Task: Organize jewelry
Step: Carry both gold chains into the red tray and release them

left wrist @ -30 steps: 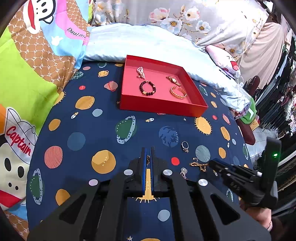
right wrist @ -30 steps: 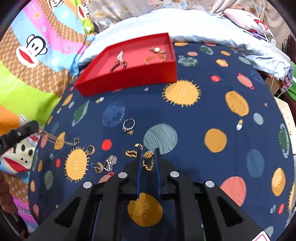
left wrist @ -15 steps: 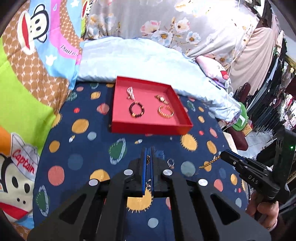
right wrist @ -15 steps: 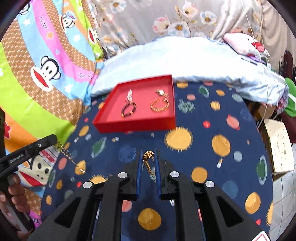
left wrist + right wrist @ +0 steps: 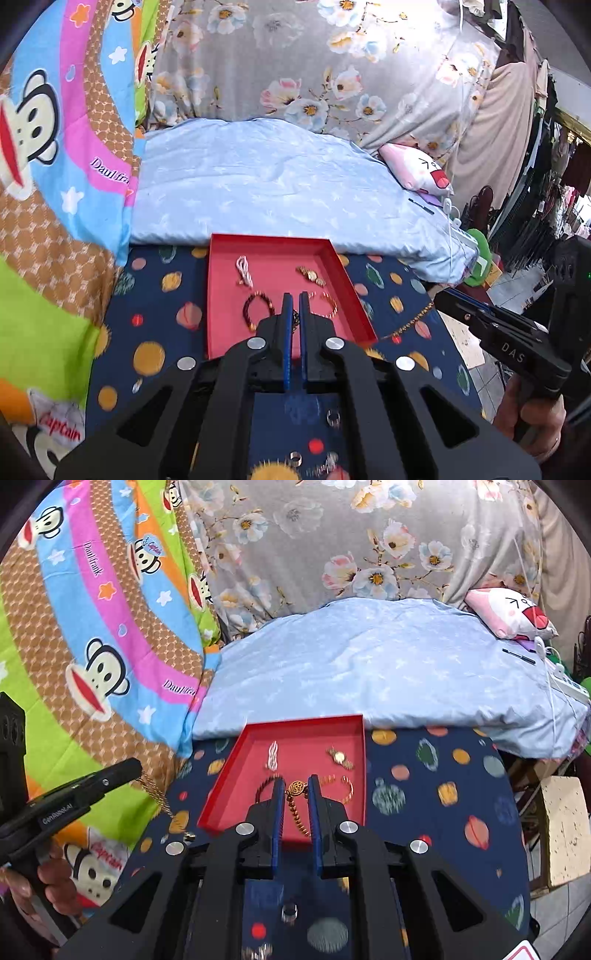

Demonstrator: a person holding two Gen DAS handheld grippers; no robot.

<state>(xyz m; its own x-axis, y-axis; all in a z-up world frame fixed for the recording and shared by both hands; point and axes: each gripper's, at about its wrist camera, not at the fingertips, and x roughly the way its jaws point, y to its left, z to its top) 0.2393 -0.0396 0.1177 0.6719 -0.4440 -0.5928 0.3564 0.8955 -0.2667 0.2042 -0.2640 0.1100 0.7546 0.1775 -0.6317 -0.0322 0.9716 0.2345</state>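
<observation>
Red square tray, shallow walls, sits on a navy planet-print sheet. Inside: dark bead bracelet, gold bangle, small watch, white piece. Right gripper clamped on a gold chain with round pendant, over the tray. Left gripper nearly together, pinching a thin gold chain, hanging beside the tray.

Both grippers are held up side by side and level, pointing the same way, the left gripper with its blue-lined fingers pinched nearly together, the right gripper with a slightly wider gap, each gripped from below by a bare hand.
</observation>
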